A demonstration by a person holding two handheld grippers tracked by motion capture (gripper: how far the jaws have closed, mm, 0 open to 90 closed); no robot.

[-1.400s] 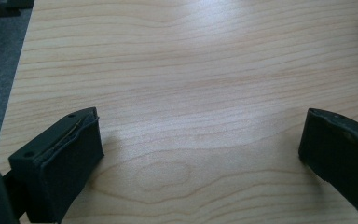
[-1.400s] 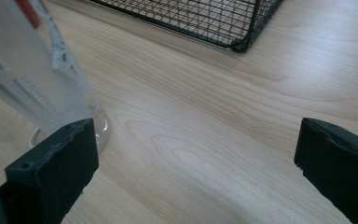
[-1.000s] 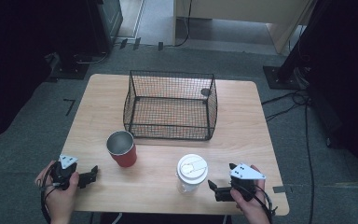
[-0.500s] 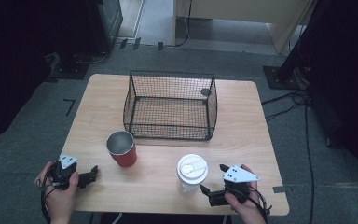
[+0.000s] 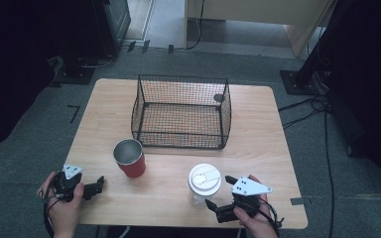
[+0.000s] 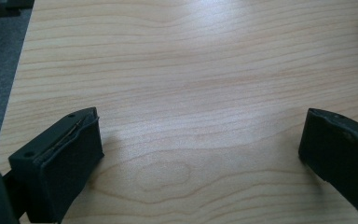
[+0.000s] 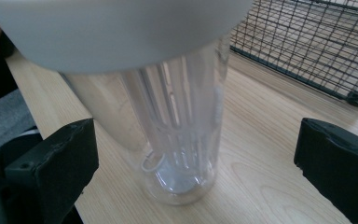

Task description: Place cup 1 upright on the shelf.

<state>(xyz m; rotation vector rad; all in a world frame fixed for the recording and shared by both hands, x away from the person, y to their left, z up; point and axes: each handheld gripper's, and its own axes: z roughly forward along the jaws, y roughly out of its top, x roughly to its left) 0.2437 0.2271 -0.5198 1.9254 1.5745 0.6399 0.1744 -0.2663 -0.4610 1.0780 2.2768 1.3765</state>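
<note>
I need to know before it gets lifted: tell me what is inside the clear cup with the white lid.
Through the clear cup wall, only ribbed sides and the bare base show; it looks empty. The white lid hides the top part.

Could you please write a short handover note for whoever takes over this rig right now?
Right gripper: open, jaws on either side of the clear cup with the white lid, not yet closed on it.
Left gripper: open over bare wood at the table's near left edge, holding nothing.
The lidded cup stands upright near the front edge. The red cup stands upright to its left, in front of the wire basket, which has nothing in it.
Done: the right gripper is lined up on the lidded cup.
Left: probably close on the cup and lift it; the basket looks the likely destination. The red cup is untouched.
</note>
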